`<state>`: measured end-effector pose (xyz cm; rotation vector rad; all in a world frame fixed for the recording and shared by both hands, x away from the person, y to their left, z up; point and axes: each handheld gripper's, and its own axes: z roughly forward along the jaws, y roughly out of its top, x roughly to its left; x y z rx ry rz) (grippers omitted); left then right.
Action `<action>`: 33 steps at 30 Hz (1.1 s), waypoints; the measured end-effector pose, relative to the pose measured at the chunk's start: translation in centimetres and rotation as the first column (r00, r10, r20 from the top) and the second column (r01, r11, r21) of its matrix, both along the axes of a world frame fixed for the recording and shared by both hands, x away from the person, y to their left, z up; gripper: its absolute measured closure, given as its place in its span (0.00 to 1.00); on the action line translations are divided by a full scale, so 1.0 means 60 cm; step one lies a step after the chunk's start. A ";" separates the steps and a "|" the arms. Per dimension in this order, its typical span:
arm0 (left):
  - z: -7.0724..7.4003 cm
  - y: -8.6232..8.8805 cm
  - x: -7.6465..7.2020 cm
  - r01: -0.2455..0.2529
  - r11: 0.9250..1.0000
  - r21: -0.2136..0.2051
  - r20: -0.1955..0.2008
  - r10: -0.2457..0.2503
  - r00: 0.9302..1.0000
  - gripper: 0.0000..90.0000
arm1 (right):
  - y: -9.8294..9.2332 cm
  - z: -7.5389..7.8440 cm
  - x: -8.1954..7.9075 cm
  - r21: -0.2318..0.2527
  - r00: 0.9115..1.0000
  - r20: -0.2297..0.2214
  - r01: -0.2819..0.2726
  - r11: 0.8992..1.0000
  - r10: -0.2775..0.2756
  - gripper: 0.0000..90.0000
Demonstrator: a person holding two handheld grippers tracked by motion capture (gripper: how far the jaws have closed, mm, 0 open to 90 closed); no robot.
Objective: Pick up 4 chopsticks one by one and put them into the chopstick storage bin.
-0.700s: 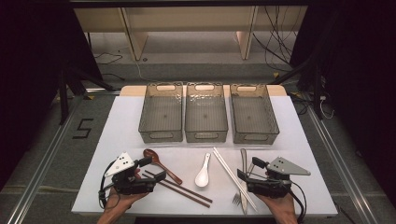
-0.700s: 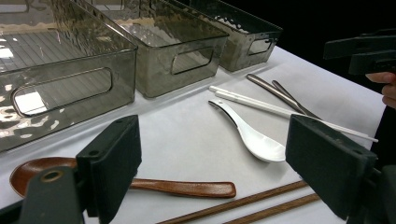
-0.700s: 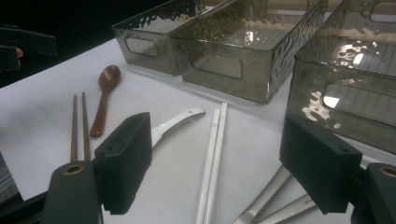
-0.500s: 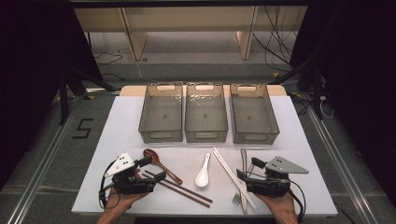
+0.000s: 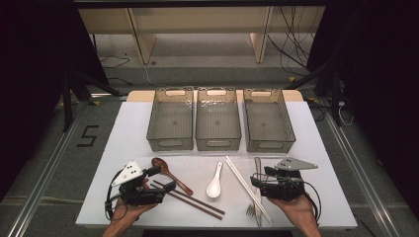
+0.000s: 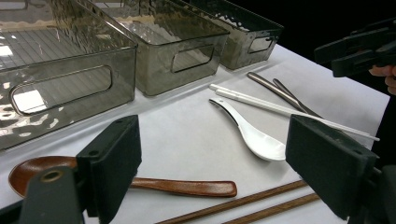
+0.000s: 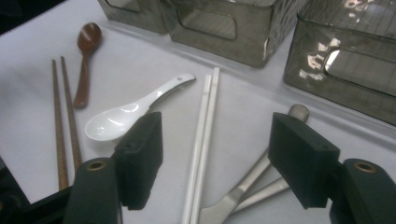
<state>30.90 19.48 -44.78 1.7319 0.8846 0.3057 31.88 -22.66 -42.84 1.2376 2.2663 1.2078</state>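
White table surface (image 5: 321, 163) takes the lower middle of the high view, with three grey plastic bins (image 5: 218, 118) in a row at its far side. At lower left my left gripper (image 5: 160, 178) has its jaws apart and holds nothing; the brown wooden spoon (image 5: 170, 174) lies just beside it, and the brown chopsticks (image 5: 195, 201) run to the lower right of it. At lower right my right gripper (image 5: 258, 178) is also open and empty, near the white chopsticks (image 5: 244, 185) and the metal cutlery (image 5: 257, 197). The white spoon (image 5: 215, 181) lies between both grippers.

From the left gripper view, my two black jaws stand wide, and between them I see the brown wooden spoon at lower left, the white spoon in the centre, and the brown chopsticks at the bottom edge.

From the right gripper view, my jaws are apart over the white chopsticks in the centre, not touching them; the metal cutlery is at lower right.
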 end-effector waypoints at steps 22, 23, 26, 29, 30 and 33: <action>0.001 0.001 0.001 0.001 1.000 -0.004 -0.002 -0.001 1.000 0.20 | 0.060 -0.029 0.064 -0.228 0.958 -0.286 -0.078 0.971 0.010 0.64; 0.001 0.001 0.001 0.002 1.000 -0.004 -0.001 -0.002 1.000 0.20 | 0.061 -0.030 0.065 -0.234 0.955 -0.295 -0.085 0.969 0.013 0.66; 0.001 0.001 0.001 0.002 1.000 -0.005 0.000 -0.002 1.000 0.20 | 0.066 -0.038 0.068 -0.251 0.947 -0.319 -0.100 0.963 0.015 0.69; 0.001 0.001 0.001 -0.001 1.000 -0.007 -0.002 0.001 1.000 0.20 | 0.068 -0.039 0.069 -0.258 0.947 -0.322 -0.103 0.961 0.015 0.72; 0.001 0.001 0.001 -0.001 1.000 -0.007 -0.001 0.001 1.000 0.20 | 0.068 -0.041 0.069 -0.271 0.945 -0.327 -0.102 0.957 0.008 0.74; 0.001 0.001 0.001 -0.001 1.000 -0.007 -0.001 0.001 1.000 0.20 | 0.067 -0.042 0.071 -0.276 0.943 -0.334 -0.102 0.956 0.004 0.76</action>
